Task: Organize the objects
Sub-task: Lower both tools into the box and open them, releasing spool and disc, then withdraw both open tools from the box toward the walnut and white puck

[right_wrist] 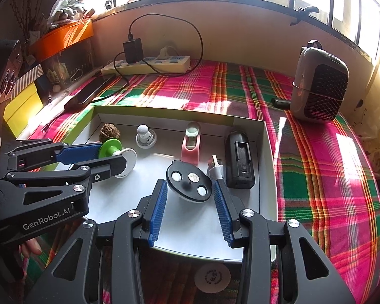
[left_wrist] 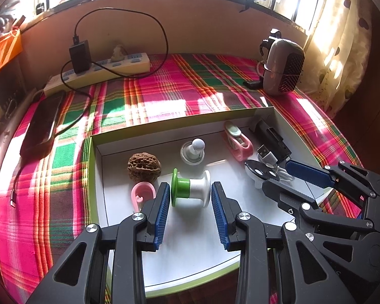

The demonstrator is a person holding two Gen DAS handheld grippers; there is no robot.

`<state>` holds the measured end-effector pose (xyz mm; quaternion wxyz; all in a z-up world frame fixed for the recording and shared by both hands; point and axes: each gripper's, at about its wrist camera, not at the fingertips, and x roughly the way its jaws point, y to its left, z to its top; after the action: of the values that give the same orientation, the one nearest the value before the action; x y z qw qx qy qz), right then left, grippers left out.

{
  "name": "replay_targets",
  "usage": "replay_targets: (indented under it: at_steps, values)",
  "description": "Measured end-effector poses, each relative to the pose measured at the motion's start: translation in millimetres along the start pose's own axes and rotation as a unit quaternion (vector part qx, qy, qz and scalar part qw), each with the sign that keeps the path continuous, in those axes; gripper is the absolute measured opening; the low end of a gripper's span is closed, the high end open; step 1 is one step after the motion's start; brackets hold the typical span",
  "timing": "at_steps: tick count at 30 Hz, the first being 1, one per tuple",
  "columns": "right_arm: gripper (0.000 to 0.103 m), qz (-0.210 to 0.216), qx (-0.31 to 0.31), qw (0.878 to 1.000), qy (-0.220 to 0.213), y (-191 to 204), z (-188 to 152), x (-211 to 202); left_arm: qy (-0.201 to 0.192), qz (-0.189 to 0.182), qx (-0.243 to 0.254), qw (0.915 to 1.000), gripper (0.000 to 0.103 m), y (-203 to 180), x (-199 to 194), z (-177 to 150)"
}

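The green-and-white spool (left_wrist: 191, 188) lies on its side in the white tray (left_wrist: 190, 240), right between the left gripper's (left_wrist: 190, 197) open fingers, its length running finger to finger. The right gripper (right_wrist: 190, 190) sits open around the round black disc (right_wrist: 188, 181).

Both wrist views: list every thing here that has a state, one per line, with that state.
Left gripper: open, jaws either side of the spool, pads not pressing.
Green-and-white spool: lying on its side in the box.
Right gripper: open around the black disc.
Black disc: resting in the box, tilted.
White box: open, no lid.
Black charger: plugged into the power strip.
Walnut: whole, uncracked.
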<state>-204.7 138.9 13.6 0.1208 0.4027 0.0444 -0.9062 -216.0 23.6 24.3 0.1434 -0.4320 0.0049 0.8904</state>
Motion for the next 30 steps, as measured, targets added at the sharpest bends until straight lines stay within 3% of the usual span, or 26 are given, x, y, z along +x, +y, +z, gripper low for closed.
replay_targets:
  at_steps: [3,30]
  values:
    - [0.051,0.001,0.005,1.000,-0.004,-1,-1,-4,0.000,0.001,0.001,1.0000,0.032,-1,-3,-2]
    - [0.051,-0.002,0.033,0.999,-0.035,-1,-22,-47,-0.034,0.006,0.001,0.9994,0.032,-18,-53,-31]
